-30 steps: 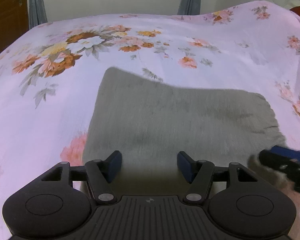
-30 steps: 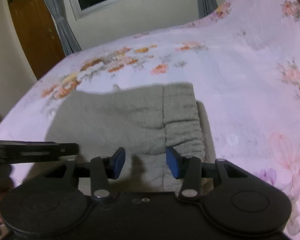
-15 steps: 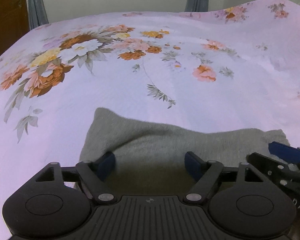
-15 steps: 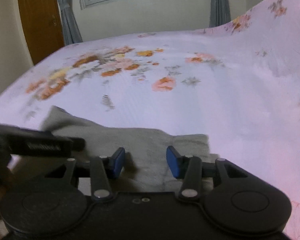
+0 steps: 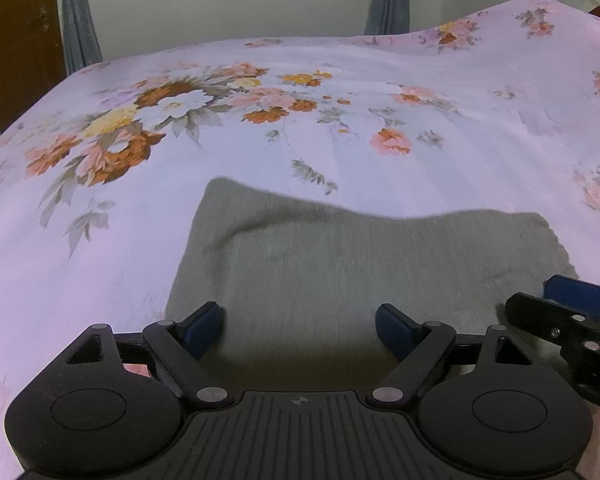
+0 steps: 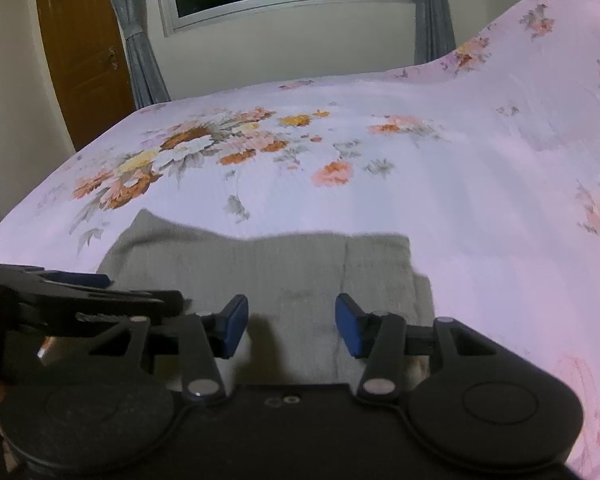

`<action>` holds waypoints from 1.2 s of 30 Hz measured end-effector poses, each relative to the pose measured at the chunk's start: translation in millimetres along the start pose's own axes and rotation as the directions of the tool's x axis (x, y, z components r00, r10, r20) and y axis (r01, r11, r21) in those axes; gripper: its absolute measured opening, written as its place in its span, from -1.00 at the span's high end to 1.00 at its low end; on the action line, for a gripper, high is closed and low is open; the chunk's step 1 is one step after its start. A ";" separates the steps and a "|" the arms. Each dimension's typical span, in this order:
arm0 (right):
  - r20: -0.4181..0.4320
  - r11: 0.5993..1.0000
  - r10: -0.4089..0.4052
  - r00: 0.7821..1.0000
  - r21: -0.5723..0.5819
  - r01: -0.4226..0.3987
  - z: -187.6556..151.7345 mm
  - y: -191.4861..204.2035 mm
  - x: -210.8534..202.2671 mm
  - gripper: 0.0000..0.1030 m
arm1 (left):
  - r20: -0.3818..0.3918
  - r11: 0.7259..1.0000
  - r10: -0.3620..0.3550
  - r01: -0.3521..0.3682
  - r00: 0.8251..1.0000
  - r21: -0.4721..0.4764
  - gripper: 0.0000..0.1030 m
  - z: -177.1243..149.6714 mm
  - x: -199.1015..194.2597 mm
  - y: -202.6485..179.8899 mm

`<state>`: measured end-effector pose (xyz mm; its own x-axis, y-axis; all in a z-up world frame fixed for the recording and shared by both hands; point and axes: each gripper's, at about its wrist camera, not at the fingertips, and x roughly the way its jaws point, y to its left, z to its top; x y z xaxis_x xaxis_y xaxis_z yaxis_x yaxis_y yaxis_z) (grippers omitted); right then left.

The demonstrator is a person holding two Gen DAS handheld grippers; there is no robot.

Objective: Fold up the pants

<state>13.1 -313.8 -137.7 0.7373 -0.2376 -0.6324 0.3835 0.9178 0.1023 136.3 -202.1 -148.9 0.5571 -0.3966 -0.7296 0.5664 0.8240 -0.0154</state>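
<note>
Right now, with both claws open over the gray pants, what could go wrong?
1. The two claws are very close: the right claw pokes in beside the left claw, so they might bump.
2. Both are open and holding nothing, so a grab may catch only the top layer of the gray pants and undo the fold.
3. The flowered bedsheet lies right under the pants' edge; a low pinch could catch it too.

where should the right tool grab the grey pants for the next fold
Probably the ribbed waistband end of the grey pants, coming in low from the near edge. That band is stacked, thicker and has a clear straight border, so the open right tool can pinch all layers.
</note>
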 end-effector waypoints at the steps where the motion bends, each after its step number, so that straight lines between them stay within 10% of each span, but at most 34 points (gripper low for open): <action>1: 0.000 1.000 -0.005 1.000 -0.006 0.005 -2.8 0.6 -2.9 0.06 | -0.005 1.000 -0.002 0.002 1.000 -0.002 -0.63 -4.1 -3.7 0.5; 36: -0.125 0.999 -0.025 0.992 0.044 0.030 -59.3 -5.4 -31.4 -0.17 | 0.011 1.000 -0.019 0.019 1.000 -0.021 -0.63 -82.5 -63.0 5.7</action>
<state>-45.2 -292.4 -164.0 0.6525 -0.2186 -0.7256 0.4296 0.8955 0.1164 54.4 -139.0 -159.4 0.5534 -0.4164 -0.7214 0.5642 0.8245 -0.0432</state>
